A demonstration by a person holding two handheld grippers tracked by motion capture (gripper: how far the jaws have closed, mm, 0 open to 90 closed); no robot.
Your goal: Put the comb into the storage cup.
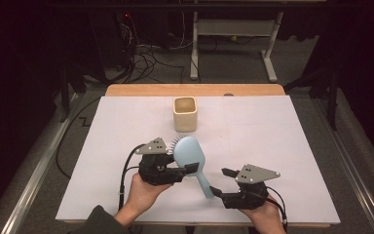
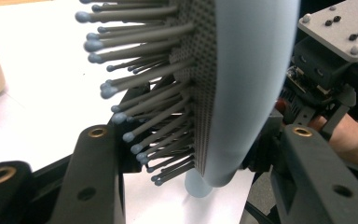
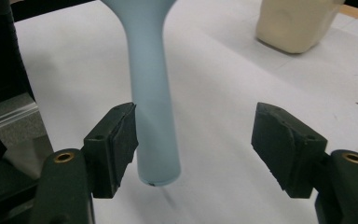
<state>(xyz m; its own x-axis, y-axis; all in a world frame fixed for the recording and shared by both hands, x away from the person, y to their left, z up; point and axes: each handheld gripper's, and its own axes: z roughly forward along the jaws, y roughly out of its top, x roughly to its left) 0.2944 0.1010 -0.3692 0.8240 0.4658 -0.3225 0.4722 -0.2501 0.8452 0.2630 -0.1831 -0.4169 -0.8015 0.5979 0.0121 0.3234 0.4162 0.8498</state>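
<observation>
- on the left of the high view, dark floor and a metal rail run beside the table, whose white sheet covers all but a strip of wood along the far edge.
- your left hand comes in from the bottom edge, and your left gripper is clamped across the head of the pale blue hairbrush; one jaw sits on the bristle side, the other on the smooth back.
- the hairbrush sits near the middle of the sheet, held on edge, bristles to the left, handle slanting toward you and to the right.
- behind it, well apart, a cream square cup stands upright near the far edge.
- behind the table, tangled cables lie on the grey floor by a white desk frame; the room beyond is dark.
- your right gripper stands wide, gripping nothing; in the right gripper view the handle end sits just beside one pad, and you cannot tell whether they touch.
- your right hand is cut off by the bottom edge.
- in the left gripper view the brush head is cut off at the top and hides most of the table behind it.
</observation>
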